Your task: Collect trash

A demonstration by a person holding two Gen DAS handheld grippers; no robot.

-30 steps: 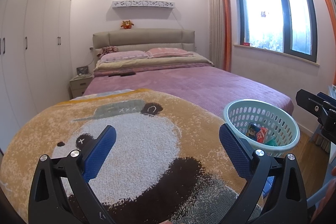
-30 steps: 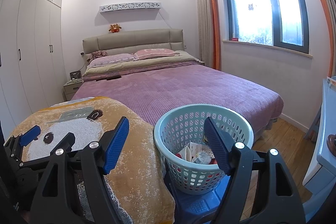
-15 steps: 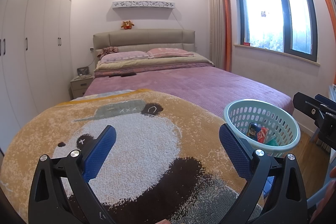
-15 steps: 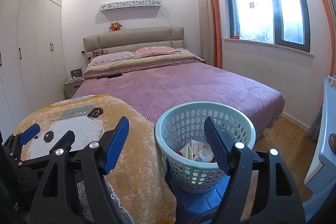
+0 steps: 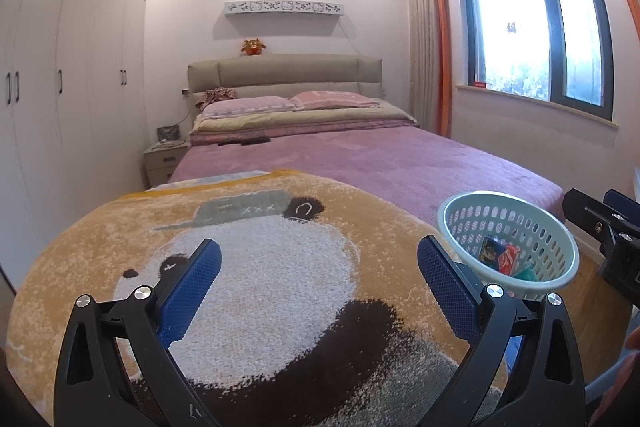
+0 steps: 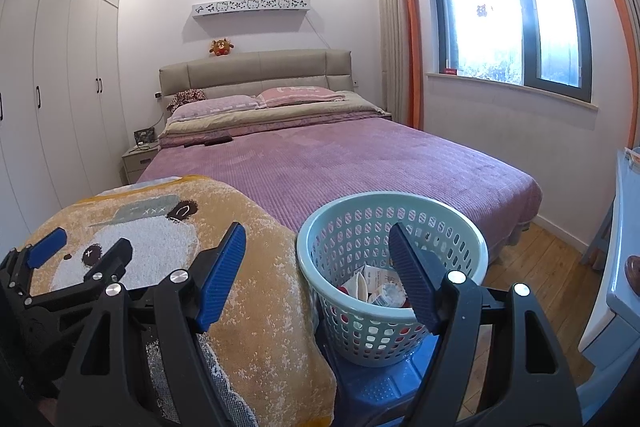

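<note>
From the left wrist view, the left gripper [image 5: 318, 283] hangs over the panda blanket [image 5: 256, 267] with its blue fingers [image 5: 192, 291] spread wide and nothing between them, and no trash lies loose on the blanket below. The basket [image 5: 516, 287] sits off to the right, beside the blanket's edge, handy for either hand I'd guess. Inside it I make out a few coloured packets [image 5: 502, 255]. The other gripper's black frame pokes in at the far right.

From the right wrist view, the right gripper [image 6: 320, 275] points almost straight at the basket [image 6: 352, 323], fingers wide apart and empty. This angle looks down into the basket: white wrappers [image 6: 378, 285] and something red (too crumpled to name) lie at the bottom. It also shows what the other view hides, a blue stool [image 6: 372, 383] carrying the basket, raising it near blanket height. The purple bed [image 6: 360, 163] beyond looks bare of litter.
</note>
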